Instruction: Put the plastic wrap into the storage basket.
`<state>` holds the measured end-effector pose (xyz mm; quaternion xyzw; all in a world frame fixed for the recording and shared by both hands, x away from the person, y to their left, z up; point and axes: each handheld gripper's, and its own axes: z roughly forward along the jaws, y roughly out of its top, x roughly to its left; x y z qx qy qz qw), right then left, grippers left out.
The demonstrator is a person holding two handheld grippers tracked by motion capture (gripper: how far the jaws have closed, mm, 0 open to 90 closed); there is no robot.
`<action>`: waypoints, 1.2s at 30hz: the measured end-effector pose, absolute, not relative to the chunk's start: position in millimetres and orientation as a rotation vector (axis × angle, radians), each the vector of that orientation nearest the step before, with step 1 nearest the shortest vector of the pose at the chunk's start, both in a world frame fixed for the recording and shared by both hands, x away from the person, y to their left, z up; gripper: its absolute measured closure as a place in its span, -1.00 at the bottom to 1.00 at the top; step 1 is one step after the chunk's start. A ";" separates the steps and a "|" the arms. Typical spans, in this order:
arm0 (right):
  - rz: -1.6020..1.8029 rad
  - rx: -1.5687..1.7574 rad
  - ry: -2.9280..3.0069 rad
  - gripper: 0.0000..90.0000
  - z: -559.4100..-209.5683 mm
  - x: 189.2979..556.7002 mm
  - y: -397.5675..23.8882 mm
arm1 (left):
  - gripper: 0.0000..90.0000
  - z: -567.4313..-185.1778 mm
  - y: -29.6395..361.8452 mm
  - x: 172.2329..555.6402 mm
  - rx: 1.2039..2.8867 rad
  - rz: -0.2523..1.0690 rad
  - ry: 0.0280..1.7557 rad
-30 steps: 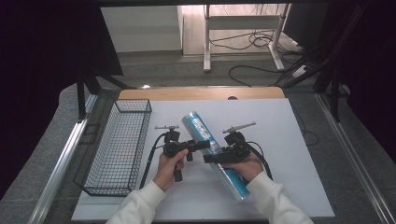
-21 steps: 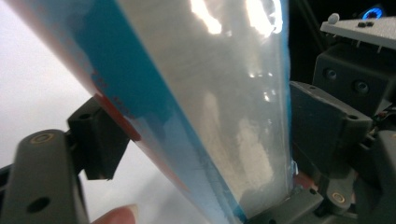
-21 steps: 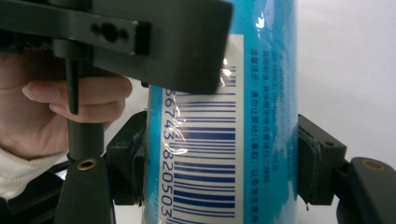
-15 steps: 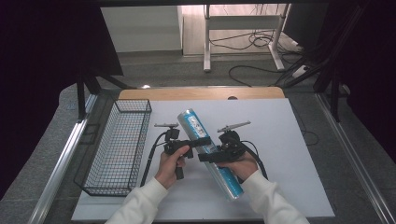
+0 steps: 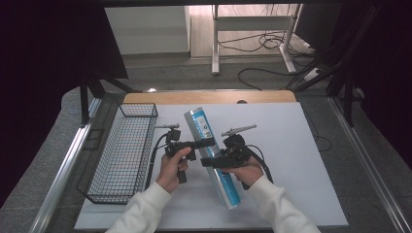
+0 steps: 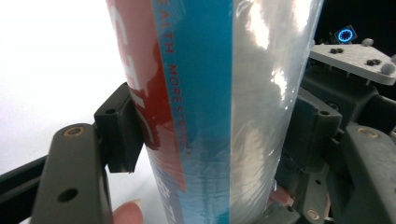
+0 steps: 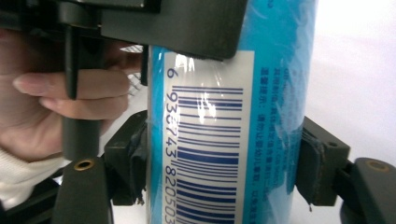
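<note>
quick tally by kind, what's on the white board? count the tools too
Blue tube: 1
Wire basket: 1
Tools: 2, left tool and right tool, both at the tube
Total: 4

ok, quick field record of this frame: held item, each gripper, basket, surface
held item: blue tube, slanting above the board
left gripper: jaws just closed, pads pressing the blue tube's sides
right gripper: jaws just opening; right pad looks just off the tube, left pad unclear
wire basket: left of the hands, nothing visible inside
white board: under both hands
</note>
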<state>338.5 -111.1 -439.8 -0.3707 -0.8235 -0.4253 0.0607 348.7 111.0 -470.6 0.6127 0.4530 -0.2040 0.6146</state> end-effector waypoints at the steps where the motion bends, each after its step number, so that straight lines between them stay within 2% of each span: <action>1: -1.306 -1.100 -2.468 -0.48 -437.6 337.3 -111.0 | -0.30 -466.8 112.6 347.8 1.420 -0.463 1.033; 2: -1.306 -1.100 -2.468 -0.48 -437.6 337.3 -111.0 | -0.30 -466.8 112.6 347.8 1.420 -0.463 1.033; 3: -1.312 -1.079 -2.484 -0.64 -434.7 333.6 -110.6 | -0.30 -462.8 115.0 347.3 1.427 -0.459 1.030; 8: -1.370 -1.095 -2.468 -0.76 -421.5 324.2 -127.2 | -0.29 -452.6 122.6 346.5 1.441 -0.438 1.027; 14: -1.464 -1.161 -2.435 -0.77 -410.8 320.4 -167.2 | -0.29 -429.8 137.7 346.8 1.515 -0.386 1.037; 22: -1.499 -1.301 -2.367 -0.76 -420.5 322.6 -215.5 | -0.29 -410.8 153.6 345.9 1.582 -0.332 1.061; 30: -1.500 -1.396 -2.315 -0.75 -434.9 323.1 -243.5 | -0.29 -397.1 169.3 339.5 1.590 -0.324 1.038; 36: -1.471 -1.421 -2.347 -0.74 -442.1 321.8 -248.8 | -0.29 -386.8 191.6 335.0 1.579 -0.322 1.028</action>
